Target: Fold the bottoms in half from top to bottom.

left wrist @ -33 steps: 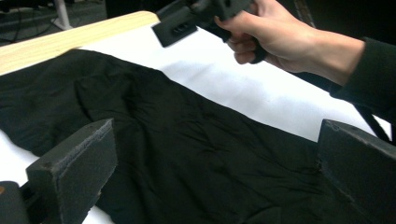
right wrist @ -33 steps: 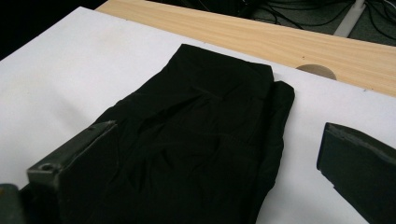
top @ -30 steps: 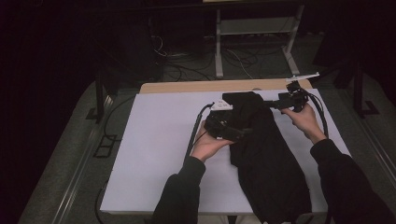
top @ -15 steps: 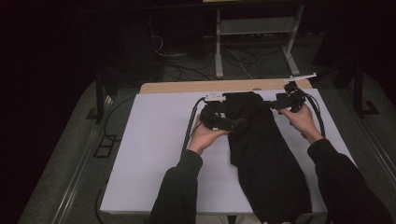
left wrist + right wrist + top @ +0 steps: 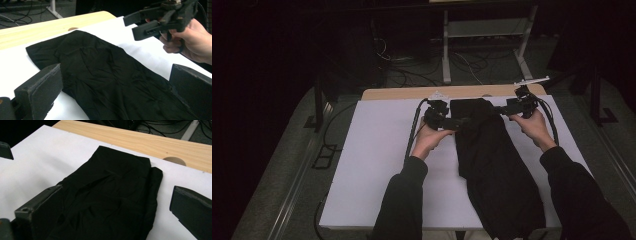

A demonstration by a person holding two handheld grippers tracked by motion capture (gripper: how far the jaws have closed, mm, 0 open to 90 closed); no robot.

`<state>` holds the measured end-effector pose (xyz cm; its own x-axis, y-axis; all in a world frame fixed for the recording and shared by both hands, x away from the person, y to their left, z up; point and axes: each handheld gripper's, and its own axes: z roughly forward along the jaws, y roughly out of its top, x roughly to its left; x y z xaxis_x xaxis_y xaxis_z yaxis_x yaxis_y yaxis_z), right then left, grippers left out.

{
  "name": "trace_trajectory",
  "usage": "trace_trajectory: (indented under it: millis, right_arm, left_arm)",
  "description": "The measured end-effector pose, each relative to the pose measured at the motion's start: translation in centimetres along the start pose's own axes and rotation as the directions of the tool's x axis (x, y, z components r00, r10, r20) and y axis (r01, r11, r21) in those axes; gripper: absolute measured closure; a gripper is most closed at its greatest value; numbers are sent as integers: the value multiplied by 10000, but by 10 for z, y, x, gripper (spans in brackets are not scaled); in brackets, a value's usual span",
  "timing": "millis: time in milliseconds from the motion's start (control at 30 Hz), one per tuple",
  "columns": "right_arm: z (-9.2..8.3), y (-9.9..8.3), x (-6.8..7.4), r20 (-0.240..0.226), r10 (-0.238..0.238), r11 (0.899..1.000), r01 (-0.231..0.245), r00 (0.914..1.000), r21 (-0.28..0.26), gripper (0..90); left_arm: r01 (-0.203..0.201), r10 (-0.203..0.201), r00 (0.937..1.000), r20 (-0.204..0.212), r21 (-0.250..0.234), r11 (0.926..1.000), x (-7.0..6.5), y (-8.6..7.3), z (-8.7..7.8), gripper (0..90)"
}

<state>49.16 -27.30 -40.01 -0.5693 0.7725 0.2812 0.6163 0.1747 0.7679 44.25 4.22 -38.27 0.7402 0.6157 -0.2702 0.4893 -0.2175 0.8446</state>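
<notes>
A long black garment (image 5: 492, 165) lies flat on the white sheet (image 5: 377, 165), running from the far middle of the table to the near edge. My left gripper (image 5: 462, 120) is at the left side of its far end, pointing right. My right gripper (image 5: 501, 110) is at the right side, pointing left. In the left gripper view my left gripper (image 5: 115, 92) stands wide open over the garment (image 5: 107, 75), with the right gripper (image 5: 131, 26) open beyond it. In the right gripper view my right gripper (image 5: 115, 210) is also open, low over the cloth (image 5: 112, 190).
A bare wooden strip (image 5: 402, 93) with a round hole (image 5: 174, 160) runs along the table's far edge. Cables trail from both grippers across the sheet. Beyond the table are a dark floor, cables and a white frame (image 5: 484, 35).
My left gripper has moved a little farther up the table, along the garment's left side. The garment's far end, bunched before, now lies flat and square. The right gripper shifted slightly left.
</notes>
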Motion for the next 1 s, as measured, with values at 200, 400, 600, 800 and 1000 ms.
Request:
trace_trajectory:
  millis: [200,400,600,800,1000]
  right_arm:
    - [0,0,-7,145,258,9997,-258,9996,36,0]
    - [-1,4,-17,360,744,9972,-748,9966,93,0]
    - [-4,9,-19,283,914,9958,-914,9954,-27,0]
    - [-5,12,-20,267,966,9952,-970,9950,141,0]
    - [0,8,-26,35,1133,9928,-1133,9936,400,83]
  left_arm:
    - [514,-513,9983,-275,-1,9987,13,-2,3,0]
    - [1013,-998,9929,-642,206,9946,25,-5,10,0]
    - [1678,-1649,9828,-831,291,9854,36,-11,22,0]
    - [2341,-2297,9696,-843,463,9711,42,-21,38,0]
    - [2743,-2692,9591,-875,524,9602,42,-26,46,69]
